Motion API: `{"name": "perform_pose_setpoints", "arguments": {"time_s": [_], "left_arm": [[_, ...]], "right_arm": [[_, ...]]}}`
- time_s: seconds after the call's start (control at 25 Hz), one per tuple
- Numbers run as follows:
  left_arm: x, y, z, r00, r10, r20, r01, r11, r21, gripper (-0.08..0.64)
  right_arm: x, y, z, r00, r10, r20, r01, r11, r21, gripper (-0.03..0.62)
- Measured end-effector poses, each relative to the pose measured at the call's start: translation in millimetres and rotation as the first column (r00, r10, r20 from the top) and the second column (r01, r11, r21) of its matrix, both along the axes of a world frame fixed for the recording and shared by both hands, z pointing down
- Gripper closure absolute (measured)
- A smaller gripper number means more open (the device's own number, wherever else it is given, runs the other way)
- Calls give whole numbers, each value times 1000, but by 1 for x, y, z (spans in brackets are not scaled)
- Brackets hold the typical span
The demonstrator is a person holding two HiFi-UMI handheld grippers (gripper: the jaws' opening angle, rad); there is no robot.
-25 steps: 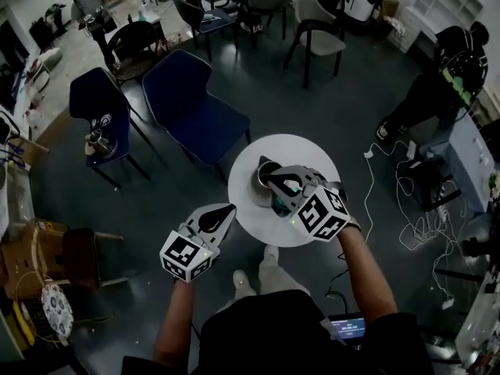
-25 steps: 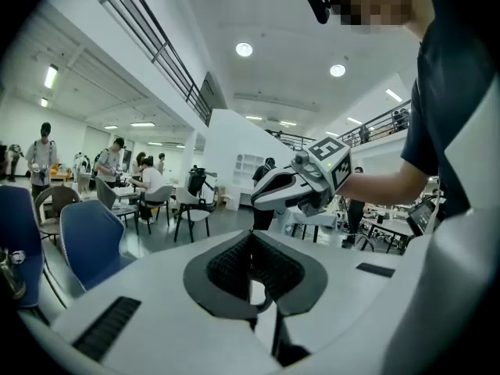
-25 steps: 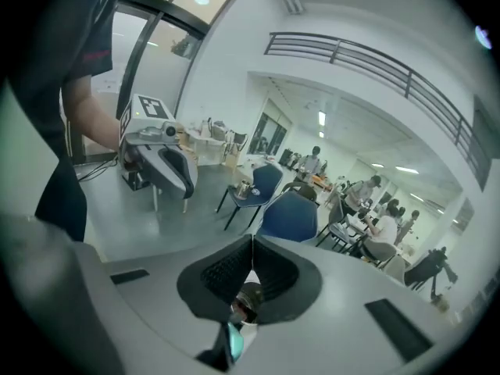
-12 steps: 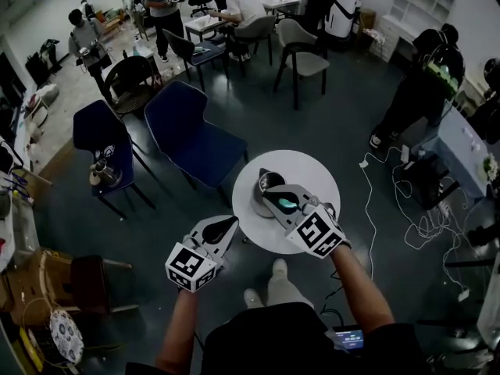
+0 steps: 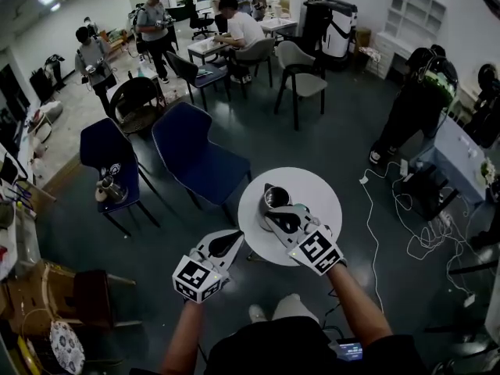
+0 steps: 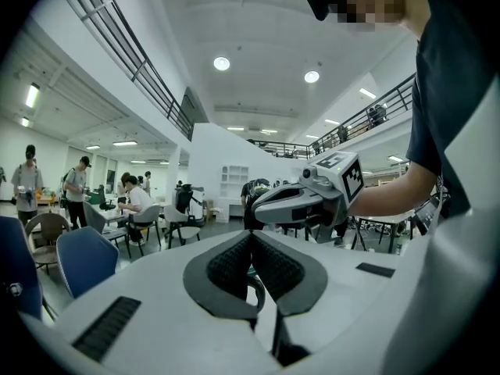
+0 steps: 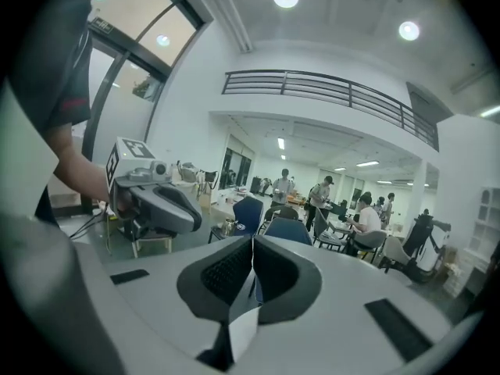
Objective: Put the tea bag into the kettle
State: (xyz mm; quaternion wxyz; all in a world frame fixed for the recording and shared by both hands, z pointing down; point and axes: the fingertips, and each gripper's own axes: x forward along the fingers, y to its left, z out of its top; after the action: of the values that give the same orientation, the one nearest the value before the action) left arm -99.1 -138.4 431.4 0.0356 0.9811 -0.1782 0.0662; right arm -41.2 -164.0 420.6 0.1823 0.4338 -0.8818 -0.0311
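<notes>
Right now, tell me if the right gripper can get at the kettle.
Probably yes. The right gripper hangs over the round table just beside the kettle, with nothing between them, and the kettle's mouth looks uncovered.

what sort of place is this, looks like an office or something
Probably a large open workspace or lab hall: people sit at tables with many chairs around, cables trail over the dark floor, and a railed upper gallery runs along the wall.
</notes>
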Motion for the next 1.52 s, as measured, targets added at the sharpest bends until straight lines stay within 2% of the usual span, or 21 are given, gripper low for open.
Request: {"name": "perform_pose_setpoints", "arguments": {"time_s": [0.2, 0.36, 0.56, 0.96, 1.52], "left_arm": [[3, 5, -4, 1000, -26, -6, 26, 999, 23, 543], [9, 14, -9, 1000, -10, -17, 11, 1000, 22, 543], [24, 30, -18, 1000, -19, -25, 19, 999, 26, 543], [65, 84, -29, 1000, -15, -14, 15, 999, 40, 543], [93, 182, -39, 1000, -26, 3, 26, 997, 70, 543]], "right_arm": [[3, 11, -8, 999, 12, 43, -13, 1000, 3, 569], [7, 20, -17, 995, 27, 95, -28, 1000, 7, 569], [25, 41, -13, 994, 62, 92, -62, 998, -7, 570], [71, 98, -19, 985, 106, 137, -103, 994, -29, 570], [105, 194, -39, 976, 111, 189, -114, 993, 4, 572]]}}
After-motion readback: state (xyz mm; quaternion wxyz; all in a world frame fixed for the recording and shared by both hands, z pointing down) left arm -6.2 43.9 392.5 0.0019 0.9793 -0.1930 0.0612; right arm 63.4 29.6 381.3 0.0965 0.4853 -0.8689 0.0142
